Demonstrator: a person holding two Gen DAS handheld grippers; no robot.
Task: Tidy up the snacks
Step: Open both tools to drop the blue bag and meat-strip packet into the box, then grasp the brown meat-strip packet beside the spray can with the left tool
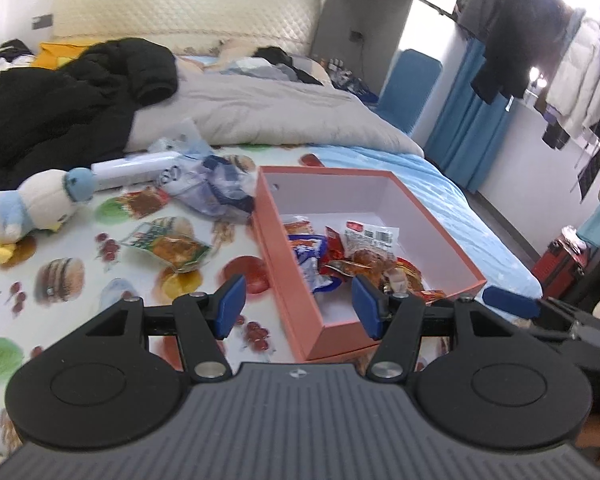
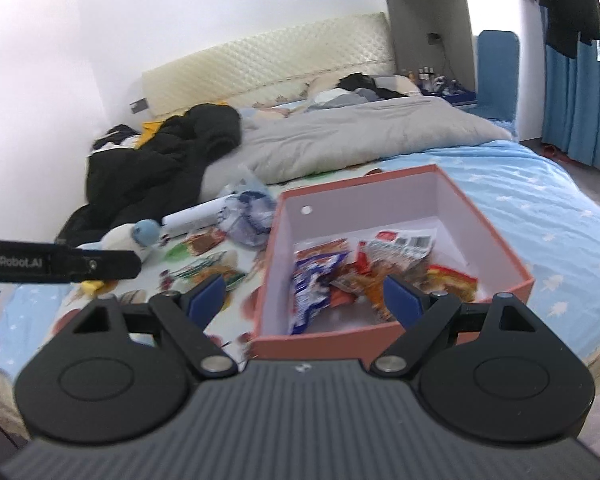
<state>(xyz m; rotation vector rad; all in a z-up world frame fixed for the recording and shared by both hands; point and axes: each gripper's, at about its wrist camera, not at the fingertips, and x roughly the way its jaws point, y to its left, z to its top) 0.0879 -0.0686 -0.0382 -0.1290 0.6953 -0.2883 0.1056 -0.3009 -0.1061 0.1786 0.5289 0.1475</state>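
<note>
An orange box [image 1: 288, 280] [image 2: 524, 276] with a white inside sits on the bed and holds several snack packets [image 1: 356, 256] [image 2: 364, 272]. One green and orange snack packet [image 1: 168, 246] [image 2: 204, 270] lies on the fruit-print sheet, left of the box. My left gripper [image 1: 298, 304] hovers open over the box's near left corner with nothing between its blue pads. My right gripper [image 2: 304, 300] hangs open above the box's near wall, empty as well. The right gripper's blue fingertip [image 1: 510, 306] shows at the right edge of the left wrist view.
A crumpled blue and clear bag [image 1: 212, 188] [image 2: 246, 216], a white tube [image 1: 136, 170] and a plush duck [image 1: 32, 208] lie left of the box. A black coat [image 1: 72, 100] and grey duvet [image 1: 268, 116] cover the far bed. Clothes [image 1: 540, 40] hang at right.
</note>
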